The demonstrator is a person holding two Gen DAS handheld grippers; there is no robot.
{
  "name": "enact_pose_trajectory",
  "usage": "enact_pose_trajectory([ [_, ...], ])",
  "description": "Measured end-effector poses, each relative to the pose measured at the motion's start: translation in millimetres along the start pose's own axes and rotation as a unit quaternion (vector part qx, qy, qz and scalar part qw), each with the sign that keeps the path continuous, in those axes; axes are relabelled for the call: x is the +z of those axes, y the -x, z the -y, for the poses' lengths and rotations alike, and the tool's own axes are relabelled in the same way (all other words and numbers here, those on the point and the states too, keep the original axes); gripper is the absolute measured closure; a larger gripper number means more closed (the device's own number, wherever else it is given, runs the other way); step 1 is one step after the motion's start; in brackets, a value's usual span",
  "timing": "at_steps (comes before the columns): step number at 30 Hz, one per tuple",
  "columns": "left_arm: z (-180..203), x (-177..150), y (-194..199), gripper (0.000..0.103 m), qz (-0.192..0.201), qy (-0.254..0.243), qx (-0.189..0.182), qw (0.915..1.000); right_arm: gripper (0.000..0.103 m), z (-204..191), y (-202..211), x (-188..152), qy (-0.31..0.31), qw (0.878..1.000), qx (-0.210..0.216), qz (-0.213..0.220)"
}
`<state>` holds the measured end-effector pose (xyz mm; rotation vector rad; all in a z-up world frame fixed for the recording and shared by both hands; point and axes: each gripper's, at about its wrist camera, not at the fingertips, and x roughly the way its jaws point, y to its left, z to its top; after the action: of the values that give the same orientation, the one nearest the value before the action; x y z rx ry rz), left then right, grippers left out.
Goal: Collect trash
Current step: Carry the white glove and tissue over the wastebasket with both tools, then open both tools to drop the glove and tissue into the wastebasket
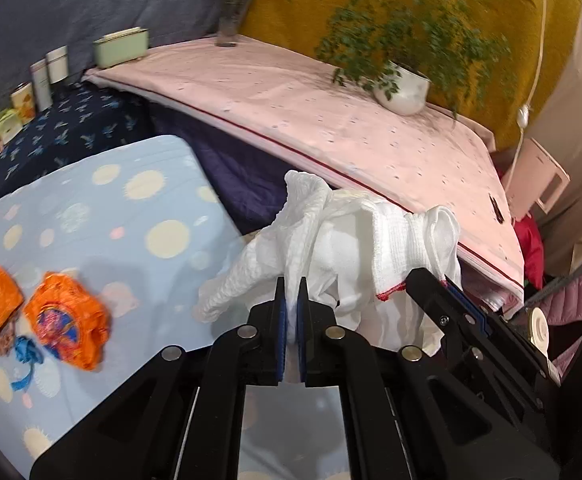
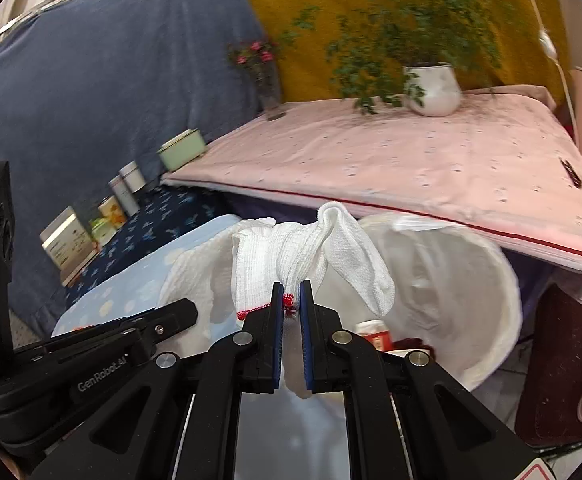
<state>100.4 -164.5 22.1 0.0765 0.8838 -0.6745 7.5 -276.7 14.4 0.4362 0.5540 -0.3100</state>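
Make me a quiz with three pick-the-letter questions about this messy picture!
1. Where is the potted plant? A on the pink cloth; B on the blue sheet; C in the bin.
2. How many orange wrappers lie on the sheet? A one; B two; C four.
3. What is the right gripper doing? A hanging open; B pinching a white cloth; C holding a wrapper.

A: its pot stands on the pink cloth.
B: two lie side by side.
B: the white cloth sits between its fingers.
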Motion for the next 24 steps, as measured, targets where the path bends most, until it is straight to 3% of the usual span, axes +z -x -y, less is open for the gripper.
enact_pose_trajectory([
  [7, 43, 4, -28, 0.099, -0.018, -0.033, -0.029, 0.9989, 0.095, 57, 6, 4, -0.041, 0.998, -0.037, 0.009],
  [13, 64, 6, -49, 0.097, -0.034, -0.044, -0.038, 0.9977, 0.095, 84, 2, 7, -0.057, 0.997, -0.054, 0.008],
  [15, 65, 7, -54, 0.090, -0.036, -0.040, -0.026, 0.9982, 0.095, 90, 1, 6, -0.062, 0.997, -0.055, 0.006],
  [17, 63, 8, -55, 0.064, -0.035, -0.036, -0.018, 0.9986, 0.095, 93, -2, 5, -0.066, 0.996, -0.056, 0.004],
  [19, 62, 8, -55, 0.058, -0.028, -0.035, -0.009, 0.9990, 0.095, 95, -4, 4, -0.066, 0.996, -0.054, 0.001],
  [24, 55, 6, -58, 0.057, -0.031, -0.031, 0.006, 0.9990, 0.094, 91, -12, 4, -0.060, 0.997, -0.046, -0.004],
])
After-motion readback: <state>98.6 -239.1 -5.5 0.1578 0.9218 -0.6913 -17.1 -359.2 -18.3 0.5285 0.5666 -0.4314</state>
